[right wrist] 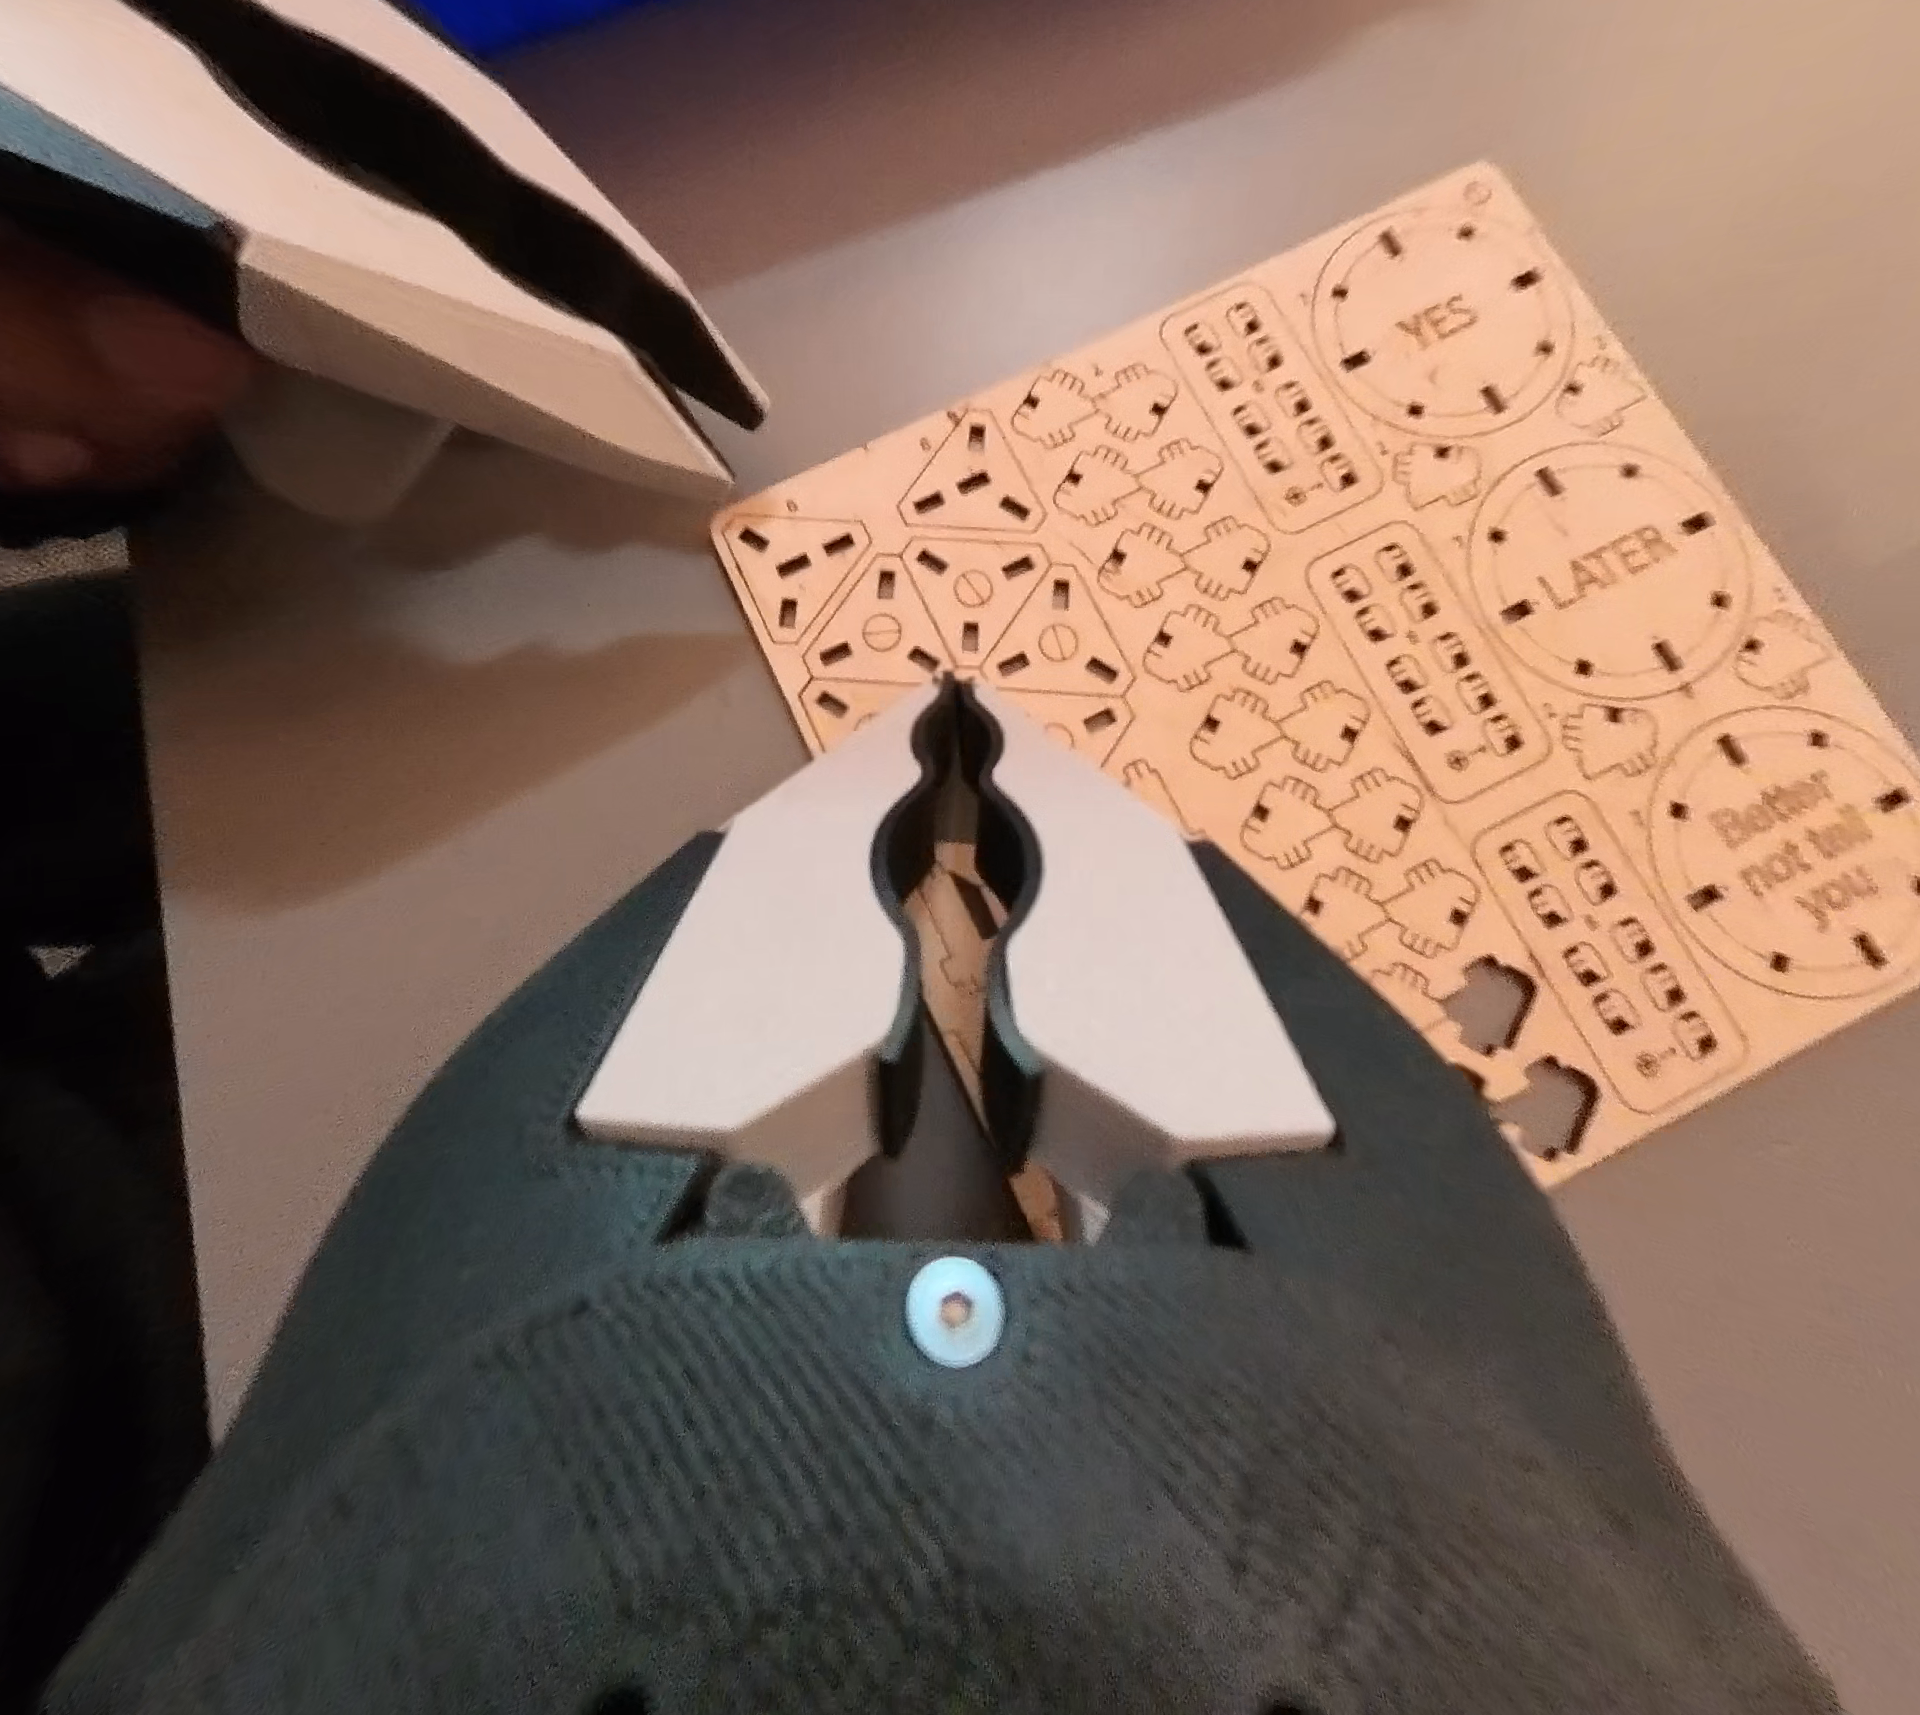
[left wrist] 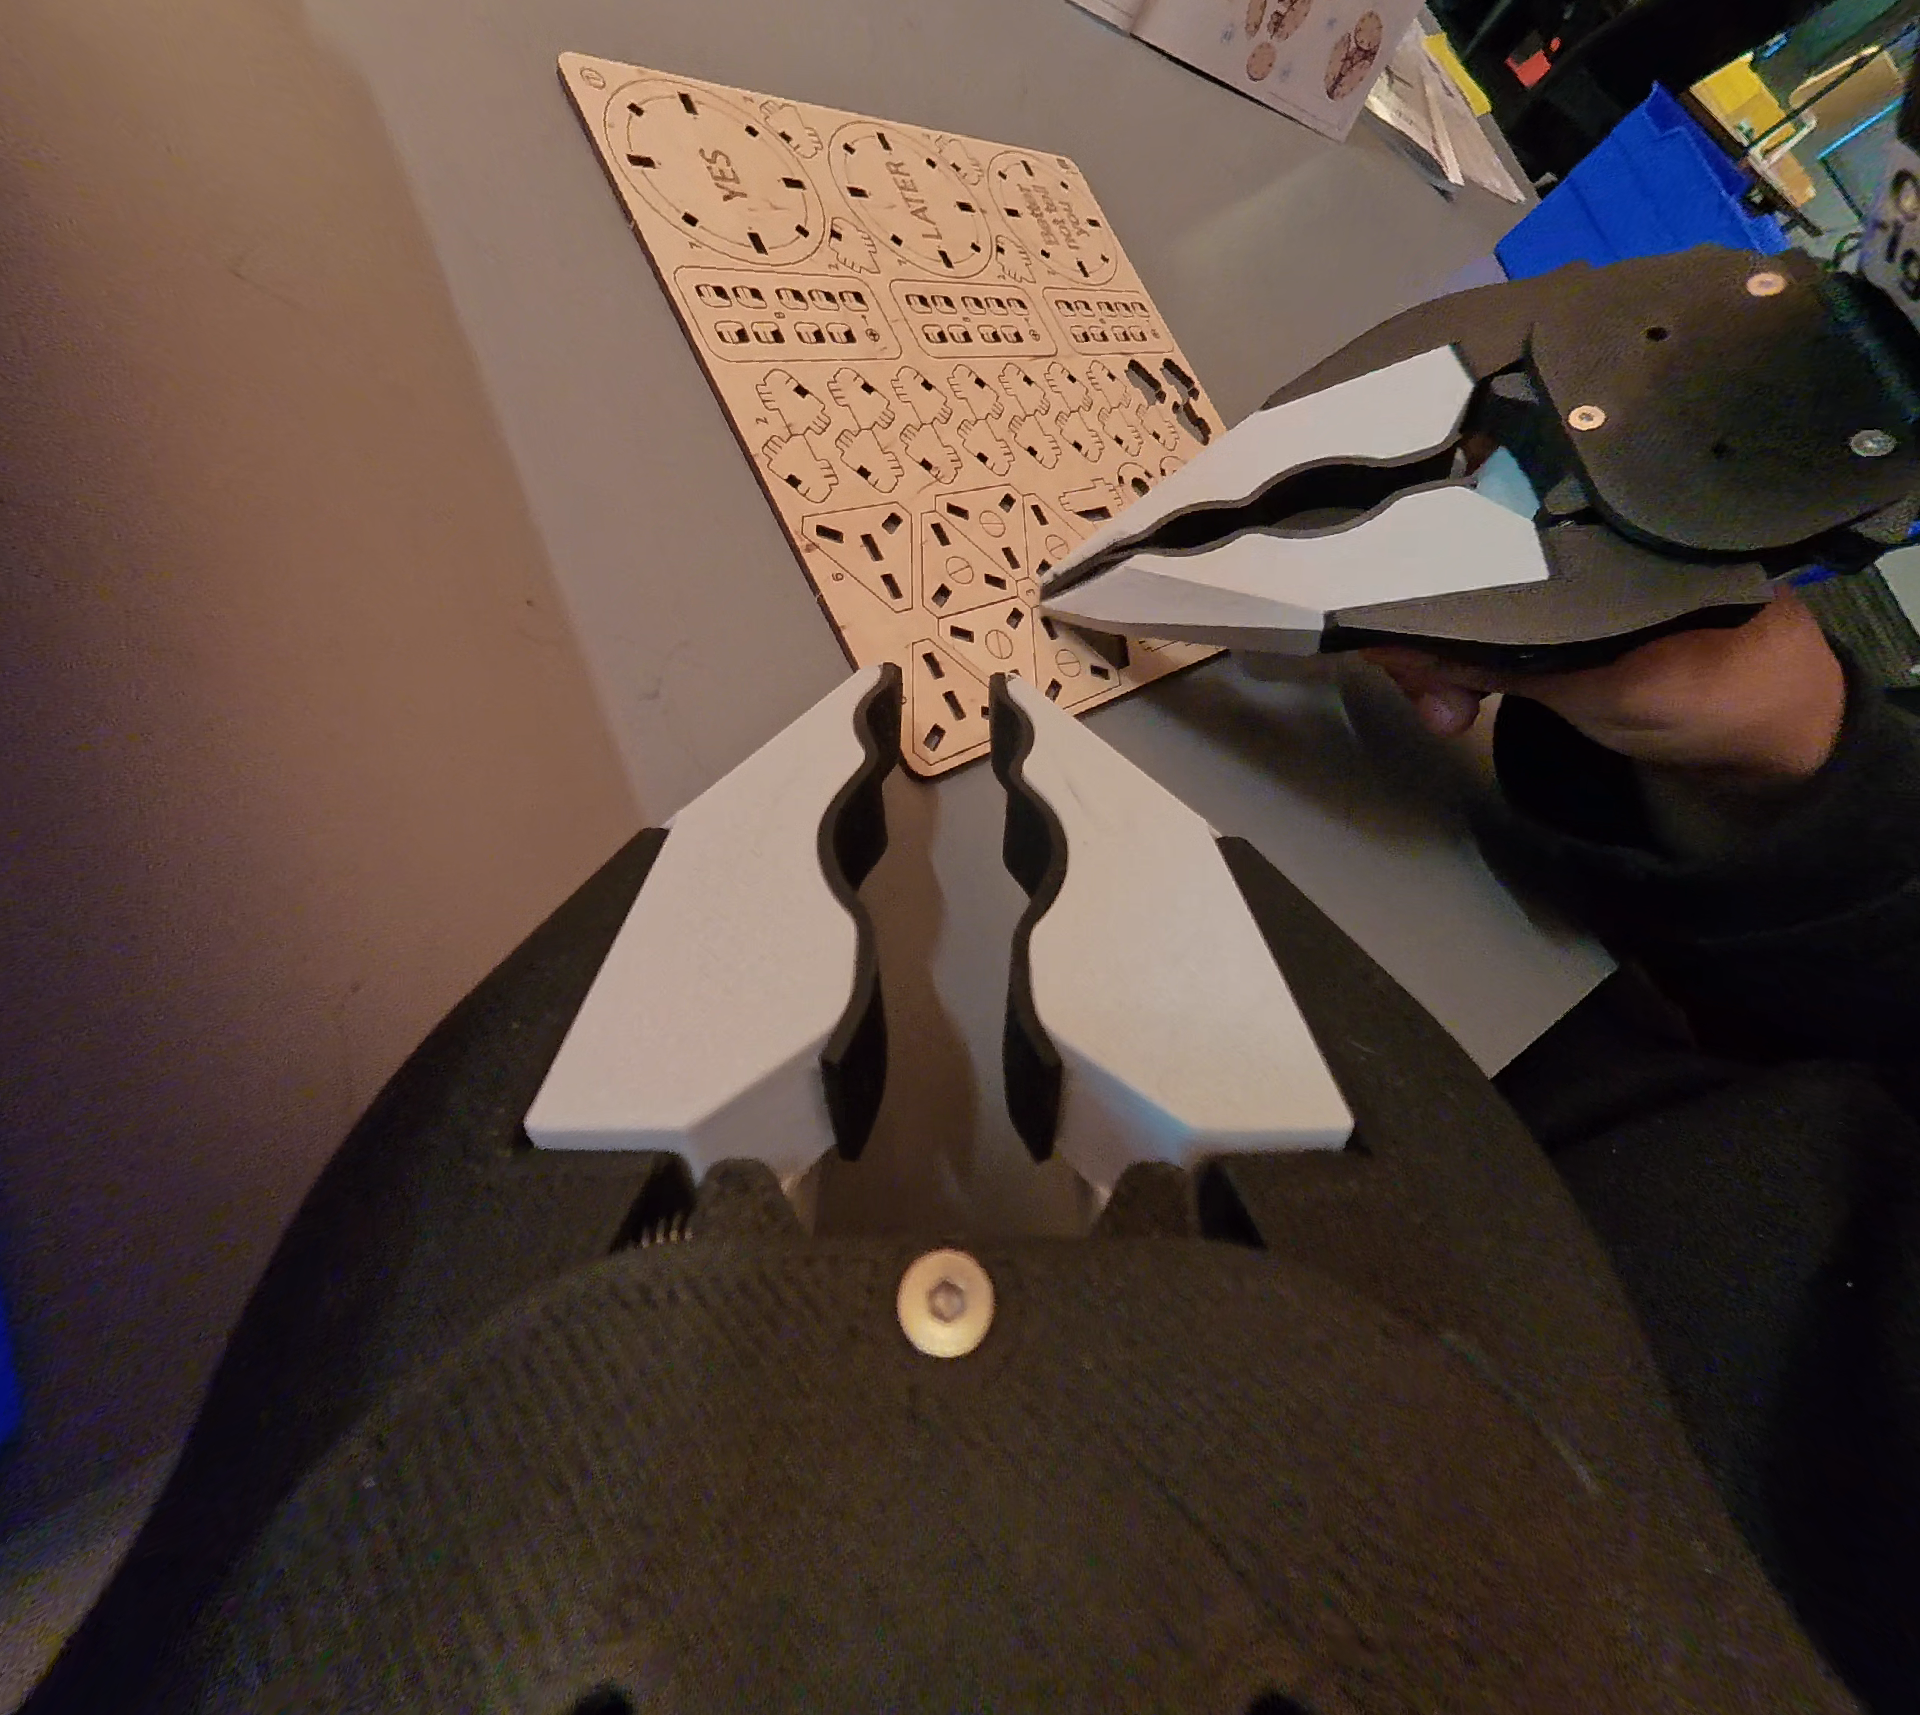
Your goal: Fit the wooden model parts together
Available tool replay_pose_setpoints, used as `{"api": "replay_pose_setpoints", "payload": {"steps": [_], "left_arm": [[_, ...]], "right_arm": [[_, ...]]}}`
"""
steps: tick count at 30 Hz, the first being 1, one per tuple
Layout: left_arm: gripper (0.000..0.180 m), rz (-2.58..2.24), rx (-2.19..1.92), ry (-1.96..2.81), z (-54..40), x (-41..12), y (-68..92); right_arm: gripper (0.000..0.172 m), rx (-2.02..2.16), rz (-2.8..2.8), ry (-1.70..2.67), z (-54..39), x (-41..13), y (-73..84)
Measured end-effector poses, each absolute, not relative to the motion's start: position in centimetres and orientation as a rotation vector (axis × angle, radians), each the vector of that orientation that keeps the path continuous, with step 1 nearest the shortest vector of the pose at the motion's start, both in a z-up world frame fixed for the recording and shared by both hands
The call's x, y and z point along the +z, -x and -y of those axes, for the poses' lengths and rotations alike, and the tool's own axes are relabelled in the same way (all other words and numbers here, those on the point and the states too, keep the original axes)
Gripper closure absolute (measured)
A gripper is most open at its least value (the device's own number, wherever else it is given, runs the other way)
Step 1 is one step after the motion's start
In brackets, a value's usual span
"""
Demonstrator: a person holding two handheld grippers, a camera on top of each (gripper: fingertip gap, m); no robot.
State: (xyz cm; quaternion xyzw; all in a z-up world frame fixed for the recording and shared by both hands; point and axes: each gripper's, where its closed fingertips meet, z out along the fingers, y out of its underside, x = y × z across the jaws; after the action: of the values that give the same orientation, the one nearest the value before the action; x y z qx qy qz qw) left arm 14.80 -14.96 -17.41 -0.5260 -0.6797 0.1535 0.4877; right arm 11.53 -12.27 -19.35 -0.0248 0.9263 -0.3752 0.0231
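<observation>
A thin, stiff, light wooden sheet (left wrist: 831,377) is laid flat on the counter (left wrist: 416,315); the near corner is framed by the left gripper (left wrist: 943,678), fingers parted, nothing held; the right gripper (right wrist: 948,680), fingers closed, is pressed onto it; its rim seems best gripped

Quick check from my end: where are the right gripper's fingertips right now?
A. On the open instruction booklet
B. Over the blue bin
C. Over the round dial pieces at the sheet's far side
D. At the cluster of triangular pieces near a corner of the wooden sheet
D: the right gripper, jaws shut, points its tips at the triangular cut-outs of the wooden sheet, far from the round dials.
</observation>
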Motion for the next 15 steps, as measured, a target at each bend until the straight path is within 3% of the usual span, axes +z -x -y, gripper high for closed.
{"api": "replay_pose_setpoints", "payload": {"steps": [13,15], "left_arm": [[0.166,1.651,0.367,1.27,15.0,-17.4,-14.8],[0.166,1.651,0.365,1.273,15.0,-17.4,-14.8]], "right_arm": [[0.172,-1.352,-2.775,0.056,11.6,-16.6,-11.4],[0.158,-1.286,-2.751,0.07,10.9,-16.9,-11.8]]}}
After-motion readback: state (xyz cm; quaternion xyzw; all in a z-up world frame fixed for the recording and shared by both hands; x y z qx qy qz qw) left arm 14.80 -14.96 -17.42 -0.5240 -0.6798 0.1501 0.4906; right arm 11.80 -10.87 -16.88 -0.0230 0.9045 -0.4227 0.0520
